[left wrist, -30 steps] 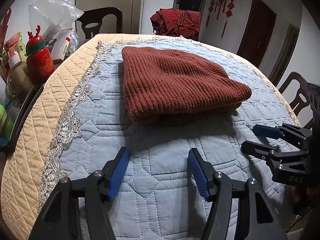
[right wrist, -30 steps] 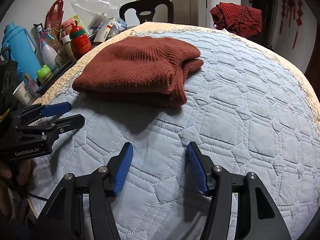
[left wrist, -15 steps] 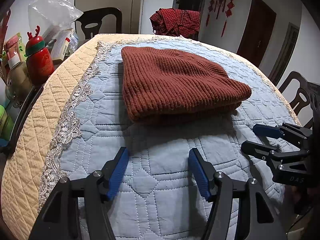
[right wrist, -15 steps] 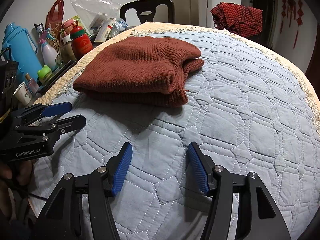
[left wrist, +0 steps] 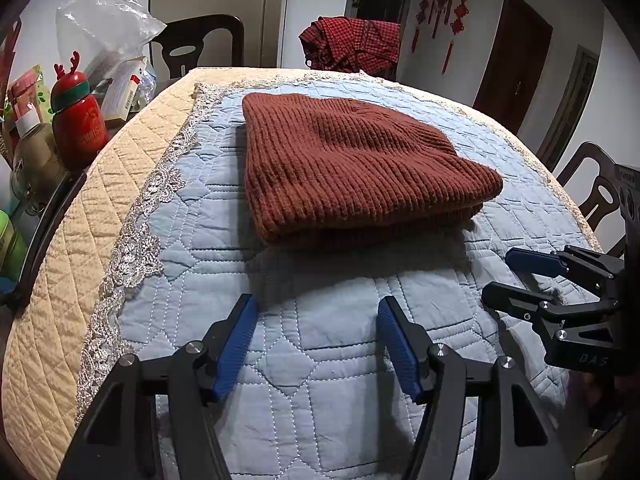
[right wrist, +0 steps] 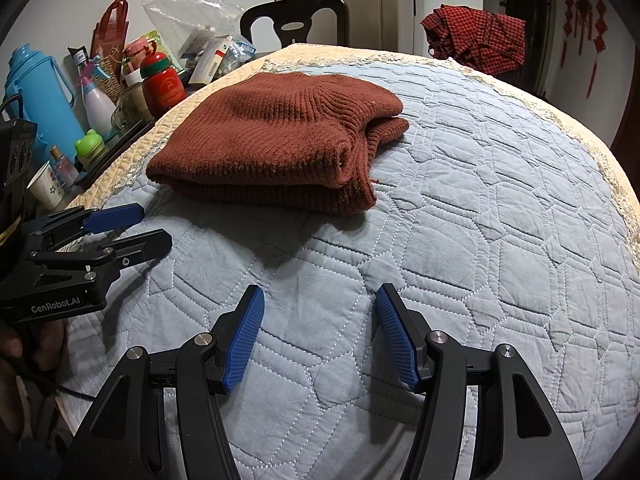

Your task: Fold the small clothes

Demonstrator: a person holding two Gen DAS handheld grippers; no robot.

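Note:
A rust-brown knitted garment (left wrist: 352,168) lies folded in layers on the blue quilted cloth (left wrist: 320,360); it also shows in the right wrist view (right wrist: 276,136). My left gripper (left wrist: 316,308) is open and empty, just short of the garment's near edge. It shows at the left of the right wrist view (right wrist: 136,226). My right gripper (right wrist: 318,298) is open and empty, a little back from the garment. It shows at the right of the left wrist view (left wrist: 500,276). Neither gripper touches the garment.
The blue cloth lies on a beige quilted table cover (left wrist: 72,248). Left of the table stand a red bottle (right wrist: 162,84), a blue flask (right wrist: 36,96), a paper cup (right wrist: 46,186) and a plastic bag (right wrist: 192,12). A red checked cloth (right wrist: 476,36) hangs on a far chair.
Both grippers have shifted very slightly; the garment lies as it did. Both stay open.

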